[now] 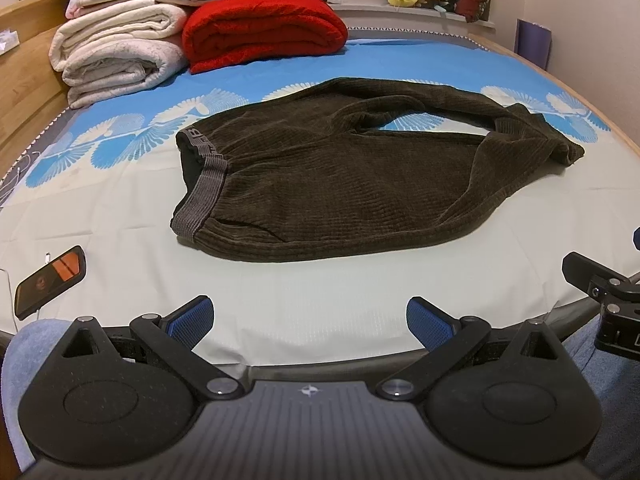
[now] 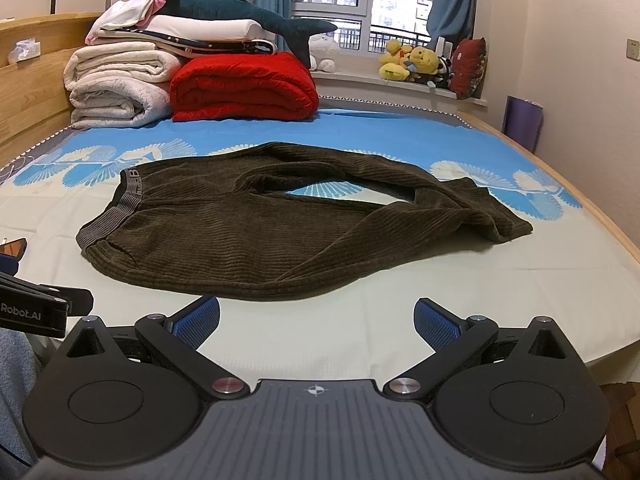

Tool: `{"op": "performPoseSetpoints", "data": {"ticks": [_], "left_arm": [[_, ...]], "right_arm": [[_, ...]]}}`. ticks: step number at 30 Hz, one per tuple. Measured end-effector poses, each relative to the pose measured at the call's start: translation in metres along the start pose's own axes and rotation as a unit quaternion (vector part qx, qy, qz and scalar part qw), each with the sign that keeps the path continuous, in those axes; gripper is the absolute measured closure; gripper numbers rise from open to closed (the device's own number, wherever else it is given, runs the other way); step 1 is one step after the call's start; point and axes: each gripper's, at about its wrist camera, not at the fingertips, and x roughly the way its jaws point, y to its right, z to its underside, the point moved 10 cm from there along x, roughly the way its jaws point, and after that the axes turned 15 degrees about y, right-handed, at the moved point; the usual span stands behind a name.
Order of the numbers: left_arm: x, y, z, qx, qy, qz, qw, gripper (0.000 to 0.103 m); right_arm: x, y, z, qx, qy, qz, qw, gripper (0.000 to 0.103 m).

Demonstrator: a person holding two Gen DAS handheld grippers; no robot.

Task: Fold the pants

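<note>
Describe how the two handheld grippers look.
Both the left gripper and the right gripper are alike: black linkage arms with silver pivot pins, round black side housings, a ribbed grey centre plate with a small cross mark, and fingers faced with blue textured pads.

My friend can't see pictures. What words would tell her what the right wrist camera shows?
Dark brown corduroy pants with a grey elastic waistband lie unfolded on a bed's blue-and-white patterned sheet. In front, the open right gripper with blue-padded fingers hovers, holding nothing. Behind sit a folded red blanket and stacked white blankets.
</note>
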Motion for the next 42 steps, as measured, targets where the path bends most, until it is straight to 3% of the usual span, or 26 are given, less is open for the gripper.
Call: {"op": "performPoseSetpoints", "data": {"ticks": [23, 26, 30, 33, 36, 40, 42], "left_arm": [[0.057, -0.007, 0.014, -0.022, -0.074, 0.003, 0.9970, 0.000], [0.077, -0.016, 0.007, -0.042, -0.082, 0.008, 0.9958, 0.000], [0.118, -0.048, -0.015, -0.052, -0.077, -0.025, 0.9953, 0.000], [0.160, -0.088, -0.035, -0.068, -0.064, -0.076, 0.9927, 0.001], [0.209, -0.123, -0.049, -0.097, -0.064, -0.095, 0.9887, 0.005], [0.269, -0.165, -0.051, -0.158, -0.081, -0.115, 0.9774, 0.007], [0.292, -0.176, -0.045, -0.187, -0.088, -0.101, 0.9732, 0.008]], "right_arm": [[0.051, 0.004, 0.024, 0.020, -0.058, -0.002, 0.998, 0.001], [0.069, 0.013, 0.023, 0.037, -0.070, 0.002, 0.997, 0.001], [0.109, 0.035, 0.018, 0.098, -0.098, 0.010, 0.990, 0.001], [0.149, 0.061, 0.015, 0.151, -0.118, 0.036, 0.981, 0.001], [0.189, 0.097, 0.021, 0.217, -0.135, 0.083, 0.963, 0.001], [0.218, 0.142, 0.047, 0.320, -0.152, 0.141, 0.925, 0.001], [0.221, 0.153, 0.056, 0.350, -0.158, 0.161, 0.909, 0.001]]}}
